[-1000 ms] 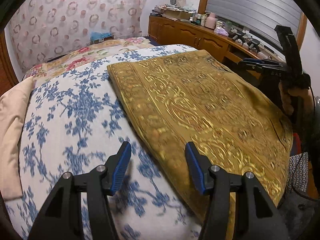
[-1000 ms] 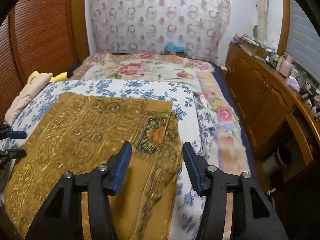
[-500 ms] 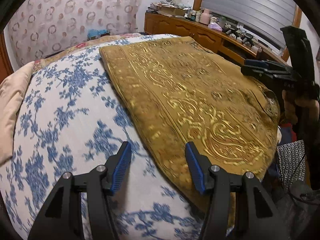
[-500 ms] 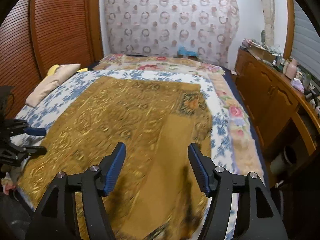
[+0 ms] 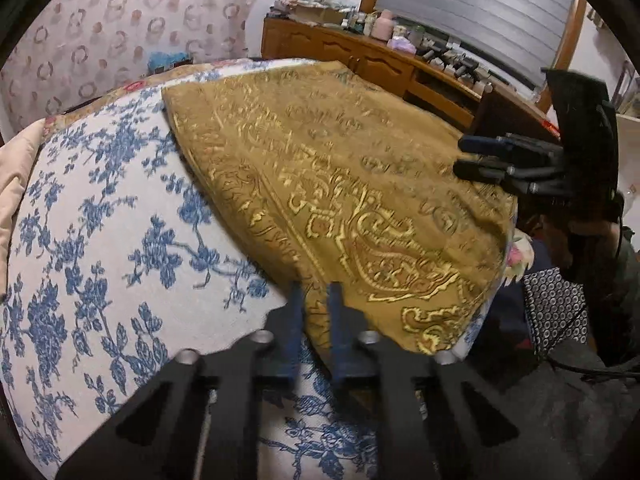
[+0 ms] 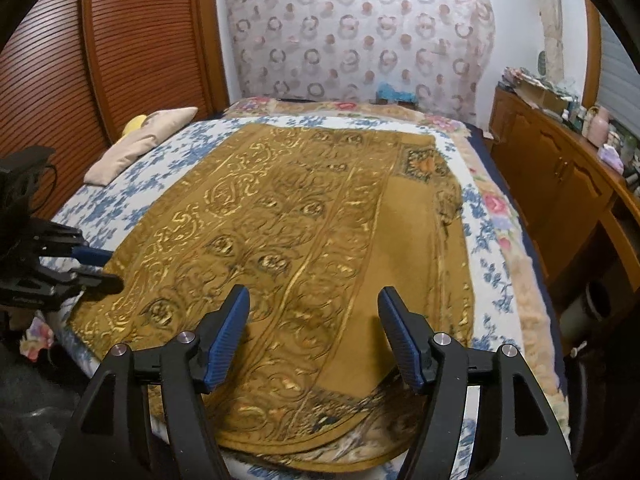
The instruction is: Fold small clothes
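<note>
While the gold brocade cloth (image 6: pixel 288 240) lies spread flat over the bed's blue-flowered sheet (image 5: pixel 104 216), the step in hand reads as taking hold of its near edge for a first fold.

Item 1, lower centre of the left wrist view: left hand-held gripper (image 5: pixel 316 300). Jaws have just been closing and now stand together, pinching the cloth's near edge where it meets the sheet; a strip of gold fabric shows between the blue pads (image 5: pixel 297 320).

Item 2, centre of both views: cloth, gold scrollwork face up, a plain ochre band and a dark floral corner patch toward the right of the right wrist view. Near hem hangs just over the bed's front edge.

Item 3, lower centre of the right wrist view: right hand-held gripper (image 6: pixel 314 332). Jaws have just been opening and stand apart, above the cloth near its front hem, with nothing pressed between the pads.

Item 4, left edge of the right wrist view: beige pillow (image 6: pixel 140 144), well apart from the cloth.

Next move, as judged: right jaws must come down onto the hem and clamp, level with the left grip, so both corners lift together and the fold lands square.
</note>
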A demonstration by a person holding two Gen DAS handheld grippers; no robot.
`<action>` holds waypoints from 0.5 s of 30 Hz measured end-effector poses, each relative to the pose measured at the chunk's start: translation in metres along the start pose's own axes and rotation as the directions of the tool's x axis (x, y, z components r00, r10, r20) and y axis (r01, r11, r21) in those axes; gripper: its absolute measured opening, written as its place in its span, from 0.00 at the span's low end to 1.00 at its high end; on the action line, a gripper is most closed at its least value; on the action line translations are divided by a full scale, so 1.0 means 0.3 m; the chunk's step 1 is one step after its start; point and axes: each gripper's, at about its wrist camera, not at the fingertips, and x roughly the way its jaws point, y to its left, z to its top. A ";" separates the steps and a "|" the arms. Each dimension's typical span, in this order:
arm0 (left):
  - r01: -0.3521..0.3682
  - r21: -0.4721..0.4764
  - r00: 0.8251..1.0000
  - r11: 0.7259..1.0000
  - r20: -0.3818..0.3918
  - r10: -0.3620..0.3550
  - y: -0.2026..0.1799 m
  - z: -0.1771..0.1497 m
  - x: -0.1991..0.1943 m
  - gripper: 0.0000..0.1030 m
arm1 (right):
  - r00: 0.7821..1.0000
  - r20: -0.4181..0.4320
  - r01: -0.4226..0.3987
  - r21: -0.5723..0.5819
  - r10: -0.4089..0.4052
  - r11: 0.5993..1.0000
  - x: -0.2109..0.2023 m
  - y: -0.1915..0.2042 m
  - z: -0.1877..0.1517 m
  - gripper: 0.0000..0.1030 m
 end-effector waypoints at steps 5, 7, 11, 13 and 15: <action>0.028 -0.003 0.994 1.000 0.107 -0.027 -0.016 0.079 -0.088 0.01 | 1.000 0.007 -0.023 -0.022 0.023 1.000 -0.035 0.034 -0.004 0.69; 0.025 0.010 0.990 1.000 0.138 -0.026 -0.025 0.120 -0.108 0.01 | 0.999 0.014 -0.034 -0.030 0.035 0.999 -0.056 0.052 -0.005 0.70; 0.010 0.026 0.985 1.000 0.174 -0.014 -0.027 0.219 -0.101 0.00 | 0.998 0.036 -0.053 -0.051 0.055 0.997 -0.102 0.088 0.001 0.71; -0.001 0.033 0.984 0.999 0.179 -0.005 -0.017 0.255 -0.086 0.01 | 0.997 0.051 -0.060 -0.060 0.063 0.996 -0.127 0.104 0.009 0.71; -0.001 0.024 0.984 1.000 0.179 -0.003 -0.006 0.284 -0.063 0.00 | 0.996 0.064 -0.060 -0.071 0.065 0.996 -0.149 0.115 0.018 0.72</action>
